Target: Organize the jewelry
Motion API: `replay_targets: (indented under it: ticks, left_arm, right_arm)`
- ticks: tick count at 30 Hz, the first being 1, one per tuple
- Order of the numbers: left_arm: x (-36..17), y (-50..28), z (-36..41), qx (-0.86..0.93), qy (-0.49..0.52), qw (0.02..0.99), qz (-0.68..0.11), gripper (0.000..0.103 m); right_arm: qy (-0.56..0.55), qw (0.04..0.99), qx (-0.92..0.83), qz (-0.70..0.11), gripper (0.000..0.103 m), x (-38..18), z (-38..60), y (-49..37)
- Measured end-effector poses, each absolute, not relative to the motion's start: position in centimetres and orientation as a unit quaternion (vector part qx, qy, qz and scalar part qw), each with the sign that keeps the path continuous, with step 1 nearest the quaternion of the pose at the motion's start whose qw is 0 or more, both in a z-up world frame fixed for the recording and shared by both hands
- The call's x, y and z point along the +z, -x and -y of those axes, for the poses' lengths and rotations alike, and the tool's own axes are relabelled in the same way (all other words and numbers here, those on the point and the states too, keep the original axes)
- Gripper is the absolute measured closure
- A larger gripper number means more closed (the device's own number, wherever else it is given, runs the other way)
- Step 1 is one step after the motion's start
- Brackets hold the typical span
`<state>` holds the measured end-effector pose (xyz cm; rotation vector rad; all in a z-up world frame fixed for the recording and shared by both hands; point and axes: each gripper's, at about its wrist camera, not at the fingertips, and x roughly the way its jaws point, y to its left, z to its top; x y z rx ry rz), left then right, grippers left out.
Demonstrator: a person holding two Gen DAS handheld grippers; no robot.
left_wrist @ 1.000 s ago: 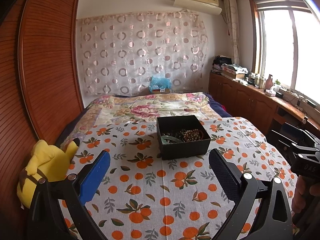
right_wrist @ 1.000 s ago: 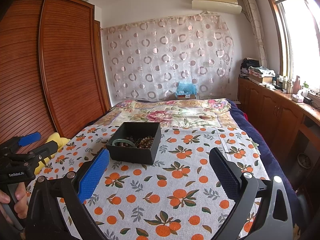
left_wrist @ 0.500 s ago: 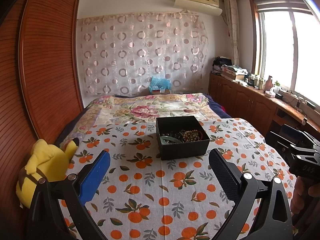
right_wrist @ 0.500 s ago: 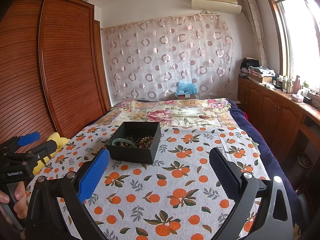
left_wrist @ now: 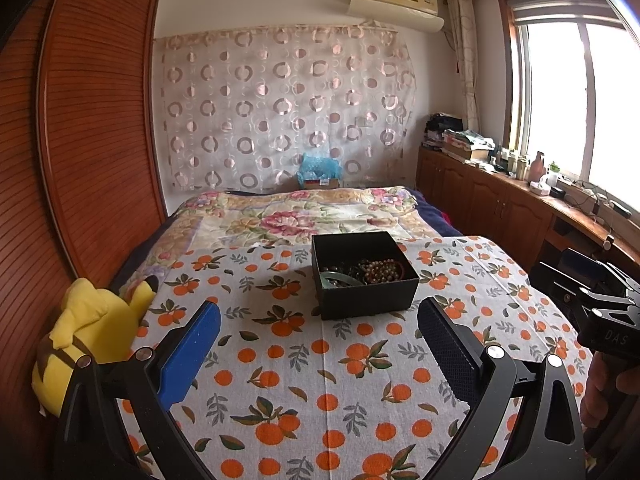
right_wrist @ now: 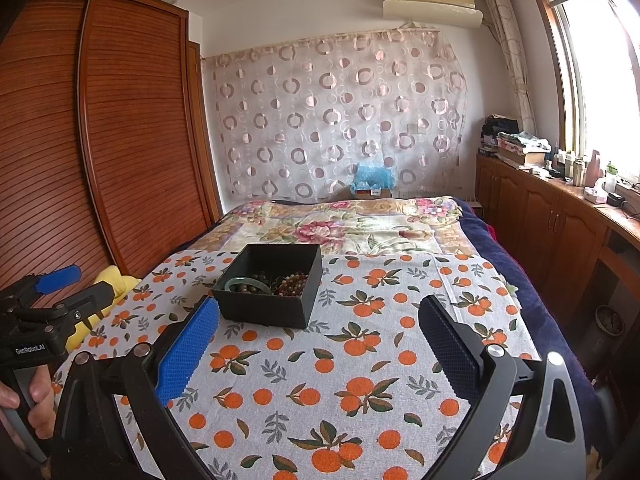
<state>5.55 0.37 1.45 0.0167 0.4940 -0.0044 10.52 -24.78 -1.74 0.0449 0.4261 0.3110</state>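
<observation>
A black open box [left_wrist: 366, 294] sits on the orange-print cloth [left_wrist: 320, 380] on the bed; it also shows in the right wrist view [right_wrist: 269, 306]. Inside lie a green bangle [right_wrist: 248, 283] and brown bead strings [right_wrist: 291, 283], seen too in the left wrist view [left_wrist: 380, 270]. My left gripper [left_wrist: 318, 344] is open and empty, short of the box. My right gripper [right_wrist: 318, 344] is open and empty, to the near right of the box.
A yellow plush toy [left_wrist: 86, 332] lies at the cloth's left edge by the wooden wardrobe [left_wrist: 92, 140]. A floral quilt [left_wrist: 300, 216] covers the far bed. Wooden cabinets [right_wrist: 560, 232] with clutter run under the window on the right.
Both views have barely shifted; the grippers stay open and the box has not moved.
</observation>
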Motion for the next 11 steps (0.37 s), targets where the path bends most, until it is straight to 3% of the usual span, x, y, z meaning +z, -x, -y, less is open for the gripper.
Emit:
replay_targets:
  ticks: [11]
  left_arm:
    - [1.41, -5.56, -0.27, -0.001, -0.009, 0.970, -0.245, 0.008]
  right_arm:
    - [-0.022, 0.965, 0.153, -0.211, 0.003, -1.73, 24.80, -10.53]
